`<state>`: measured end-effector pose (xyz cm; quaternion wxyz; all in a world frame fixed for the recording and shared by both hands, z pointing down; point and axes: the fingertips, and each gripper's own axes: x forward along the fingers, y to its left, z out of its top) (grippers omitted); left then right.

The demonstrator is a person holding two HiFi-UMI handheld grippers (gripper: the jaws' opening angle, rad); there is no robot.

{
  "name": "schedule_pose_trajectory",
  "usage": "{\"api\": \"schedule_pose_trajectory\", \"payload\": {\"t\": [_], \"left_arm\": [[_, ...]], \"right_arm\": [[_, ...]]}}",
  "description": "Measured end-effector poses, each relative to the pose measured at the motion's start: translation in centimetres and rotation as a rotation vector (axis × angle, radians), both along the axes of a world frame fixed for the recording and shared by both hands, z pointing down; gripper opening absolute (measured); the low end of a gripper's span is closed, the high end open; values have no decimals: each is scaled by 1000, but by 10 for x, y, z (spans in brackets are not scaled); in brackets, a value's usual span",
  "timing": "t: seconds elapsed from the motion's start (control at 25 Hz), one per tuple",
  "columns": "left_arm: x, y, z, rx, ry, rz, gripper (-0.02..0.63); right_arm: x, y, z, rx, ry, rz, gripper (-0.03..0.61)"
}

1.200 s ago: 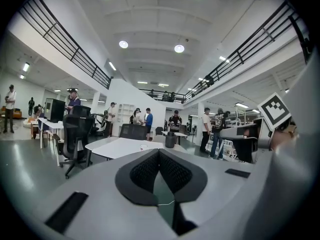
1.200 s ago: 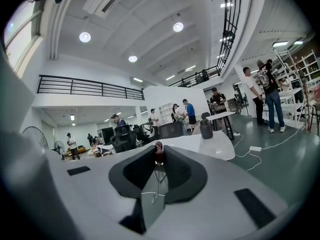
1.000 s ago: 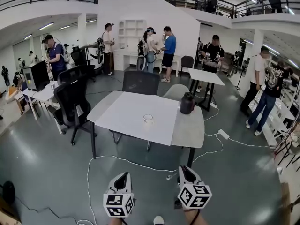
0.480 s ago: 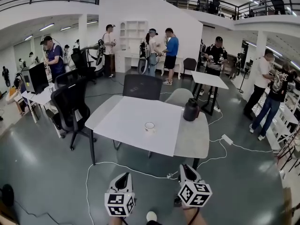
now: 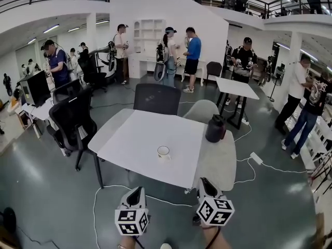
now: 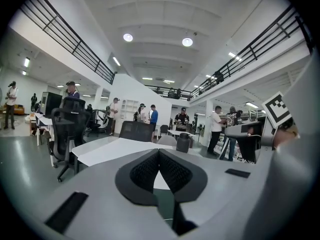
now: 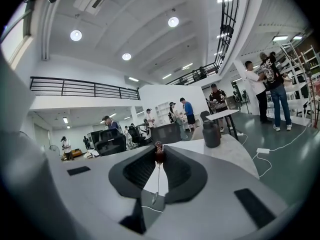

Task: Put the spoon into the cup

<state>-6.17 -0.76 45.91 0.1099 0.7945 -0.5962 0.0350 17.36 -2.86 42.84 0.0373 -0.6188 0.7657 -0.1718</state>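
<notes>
A small white cup (image 5: 163, 152) stands near the front edge of the white table (image 5: 140, 139), well ahead of both grippers. In the right gripper view my right gripper (image 7: 159, 156) is shut on a thin spoon (image 7: 158, 176), whose dark reddish end pokes up at the jaw tips. From the head view the spoon cannot be made out at the right gripper (image 5: 205, 187). My left gripper (image 6: 159, 153) has its jaws closed tip to tip with nothing between them; it hangs at the lower left (image 5: 136, 196). Both grippers are held over the floor, short of the table.
A dark jug (image 5: 215, 128) stands on the grey round table (image 5: 220, 160) joined at the right. Black office chairs (image 5: 75, 118) stand at the left and one (image 5: 154, 98) behind the table. White cables (image 5: 104, 201) lie on the floor. Several people stand around the hall.
The table and cup have come closer and lower in the head view as the person walks toward them. Both grippers keep their places at the bottom of the view.
</notes>
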Motion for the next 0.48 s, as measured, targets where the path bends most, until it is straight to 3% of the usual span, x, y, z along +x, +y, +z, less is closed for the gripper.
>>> {"api": "schedule_pose_trajectory", "payload": {"t": [0.48], "left_arm": [[2,-74,9,-18,1,-7,18]], "right_arm": [[7,-75,23,-48,-22,5,66]]}}
